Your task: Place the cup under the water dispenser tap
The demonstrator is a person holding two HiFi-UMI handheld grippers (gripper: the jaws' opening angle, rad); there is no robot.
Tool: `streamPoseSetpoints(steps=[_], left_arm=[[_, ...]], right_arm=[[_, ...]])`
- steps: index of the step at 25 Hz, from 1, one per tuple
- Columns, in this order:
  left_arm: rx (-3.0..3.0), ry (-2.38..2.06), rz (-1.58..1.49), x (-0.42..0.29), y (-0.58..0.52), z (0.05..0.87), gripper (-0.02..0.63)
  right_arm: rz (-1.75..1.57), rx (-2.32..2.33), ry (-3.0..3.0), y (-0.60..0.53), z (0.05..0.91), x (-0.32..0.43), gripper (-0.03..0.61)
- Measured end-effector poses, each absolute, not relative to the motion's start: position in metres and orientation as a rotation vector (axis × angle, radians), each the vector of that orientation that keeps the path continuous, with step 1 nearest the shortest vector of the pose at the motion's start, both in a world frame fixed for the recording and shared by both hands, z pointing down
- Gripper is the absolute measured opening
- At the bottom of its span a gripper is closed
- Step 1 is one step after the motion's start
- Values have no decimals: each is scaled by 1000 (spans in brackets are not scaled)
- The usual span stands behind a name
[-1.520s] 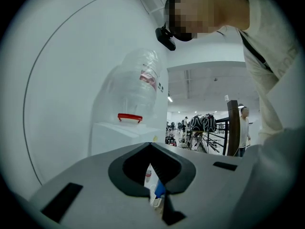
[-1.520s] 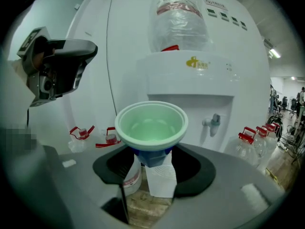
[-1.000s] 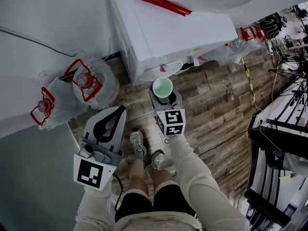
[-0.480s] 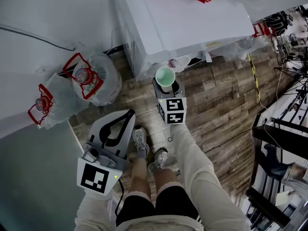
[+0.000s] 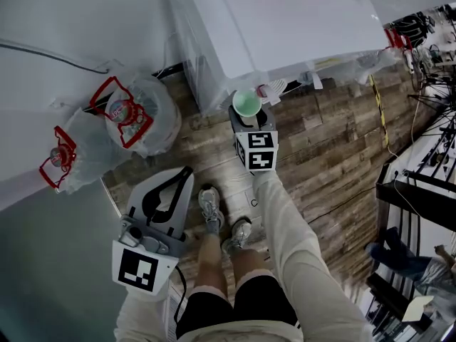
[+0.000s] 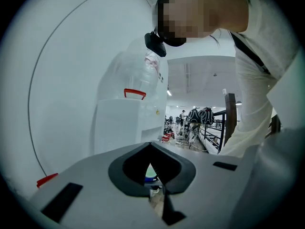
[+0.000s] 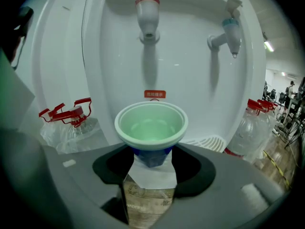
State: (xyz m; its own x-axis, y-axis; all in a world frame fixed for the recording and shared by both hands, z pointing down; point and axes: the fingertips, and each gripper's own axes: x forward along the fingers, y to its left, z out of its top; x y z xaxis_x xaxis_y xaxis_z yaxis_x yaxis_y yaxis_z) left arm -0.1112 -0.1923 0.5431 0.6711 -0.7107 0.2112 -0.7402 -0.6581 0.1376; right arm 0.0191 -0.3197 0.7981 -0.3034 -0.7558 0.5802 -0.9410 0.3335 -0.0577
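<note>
A small cup (image 7: pixel 151 127), green inside with a blue base, stands upright between the jaws of my right gripper (image 7: pixel 151 152), which is shut on it. Straight ahead is the white water dispenser (image 7: pixel 186 75), its red tap (image 7: pixel 147 14) above and beyond the cup and its blue tap (image 7: pixel 231 30) to the upper right. From the head view the cup (image 5: pixel 246 103) hangs just in front of the dispenser's (image 5: pixel 285 27) lower recess. My left gripper (image 5: pixel 179 177) is held low at the left, shut and empty, away from the dispenser.
Two wrapped water bottles with red handles (image 5: pixel 132 116) (image 5: pixel 63 155) lie on the wooden floor left of the dispenser. Another bottle (image 7: pixel 249 128) stands to its right. The drip grille (image 7: pixel 209 142) sits under the blue tap. The person's shoes (image 5: pixel 210 209) are below.
My right gripper has carried the cup lower and closer to the dispenser front. The left gripper has sunk a little and stays shut.
</note>
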Motion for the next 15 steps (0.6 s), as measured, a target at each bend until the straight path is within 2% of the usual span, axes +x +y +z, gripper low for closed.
streamPoseSetpoints(steps=[15], left_arm=[[2648,-1212,212,-116,-196,550,5]], right_arm=[[566,1451,-2122,-327,815,19,256]])
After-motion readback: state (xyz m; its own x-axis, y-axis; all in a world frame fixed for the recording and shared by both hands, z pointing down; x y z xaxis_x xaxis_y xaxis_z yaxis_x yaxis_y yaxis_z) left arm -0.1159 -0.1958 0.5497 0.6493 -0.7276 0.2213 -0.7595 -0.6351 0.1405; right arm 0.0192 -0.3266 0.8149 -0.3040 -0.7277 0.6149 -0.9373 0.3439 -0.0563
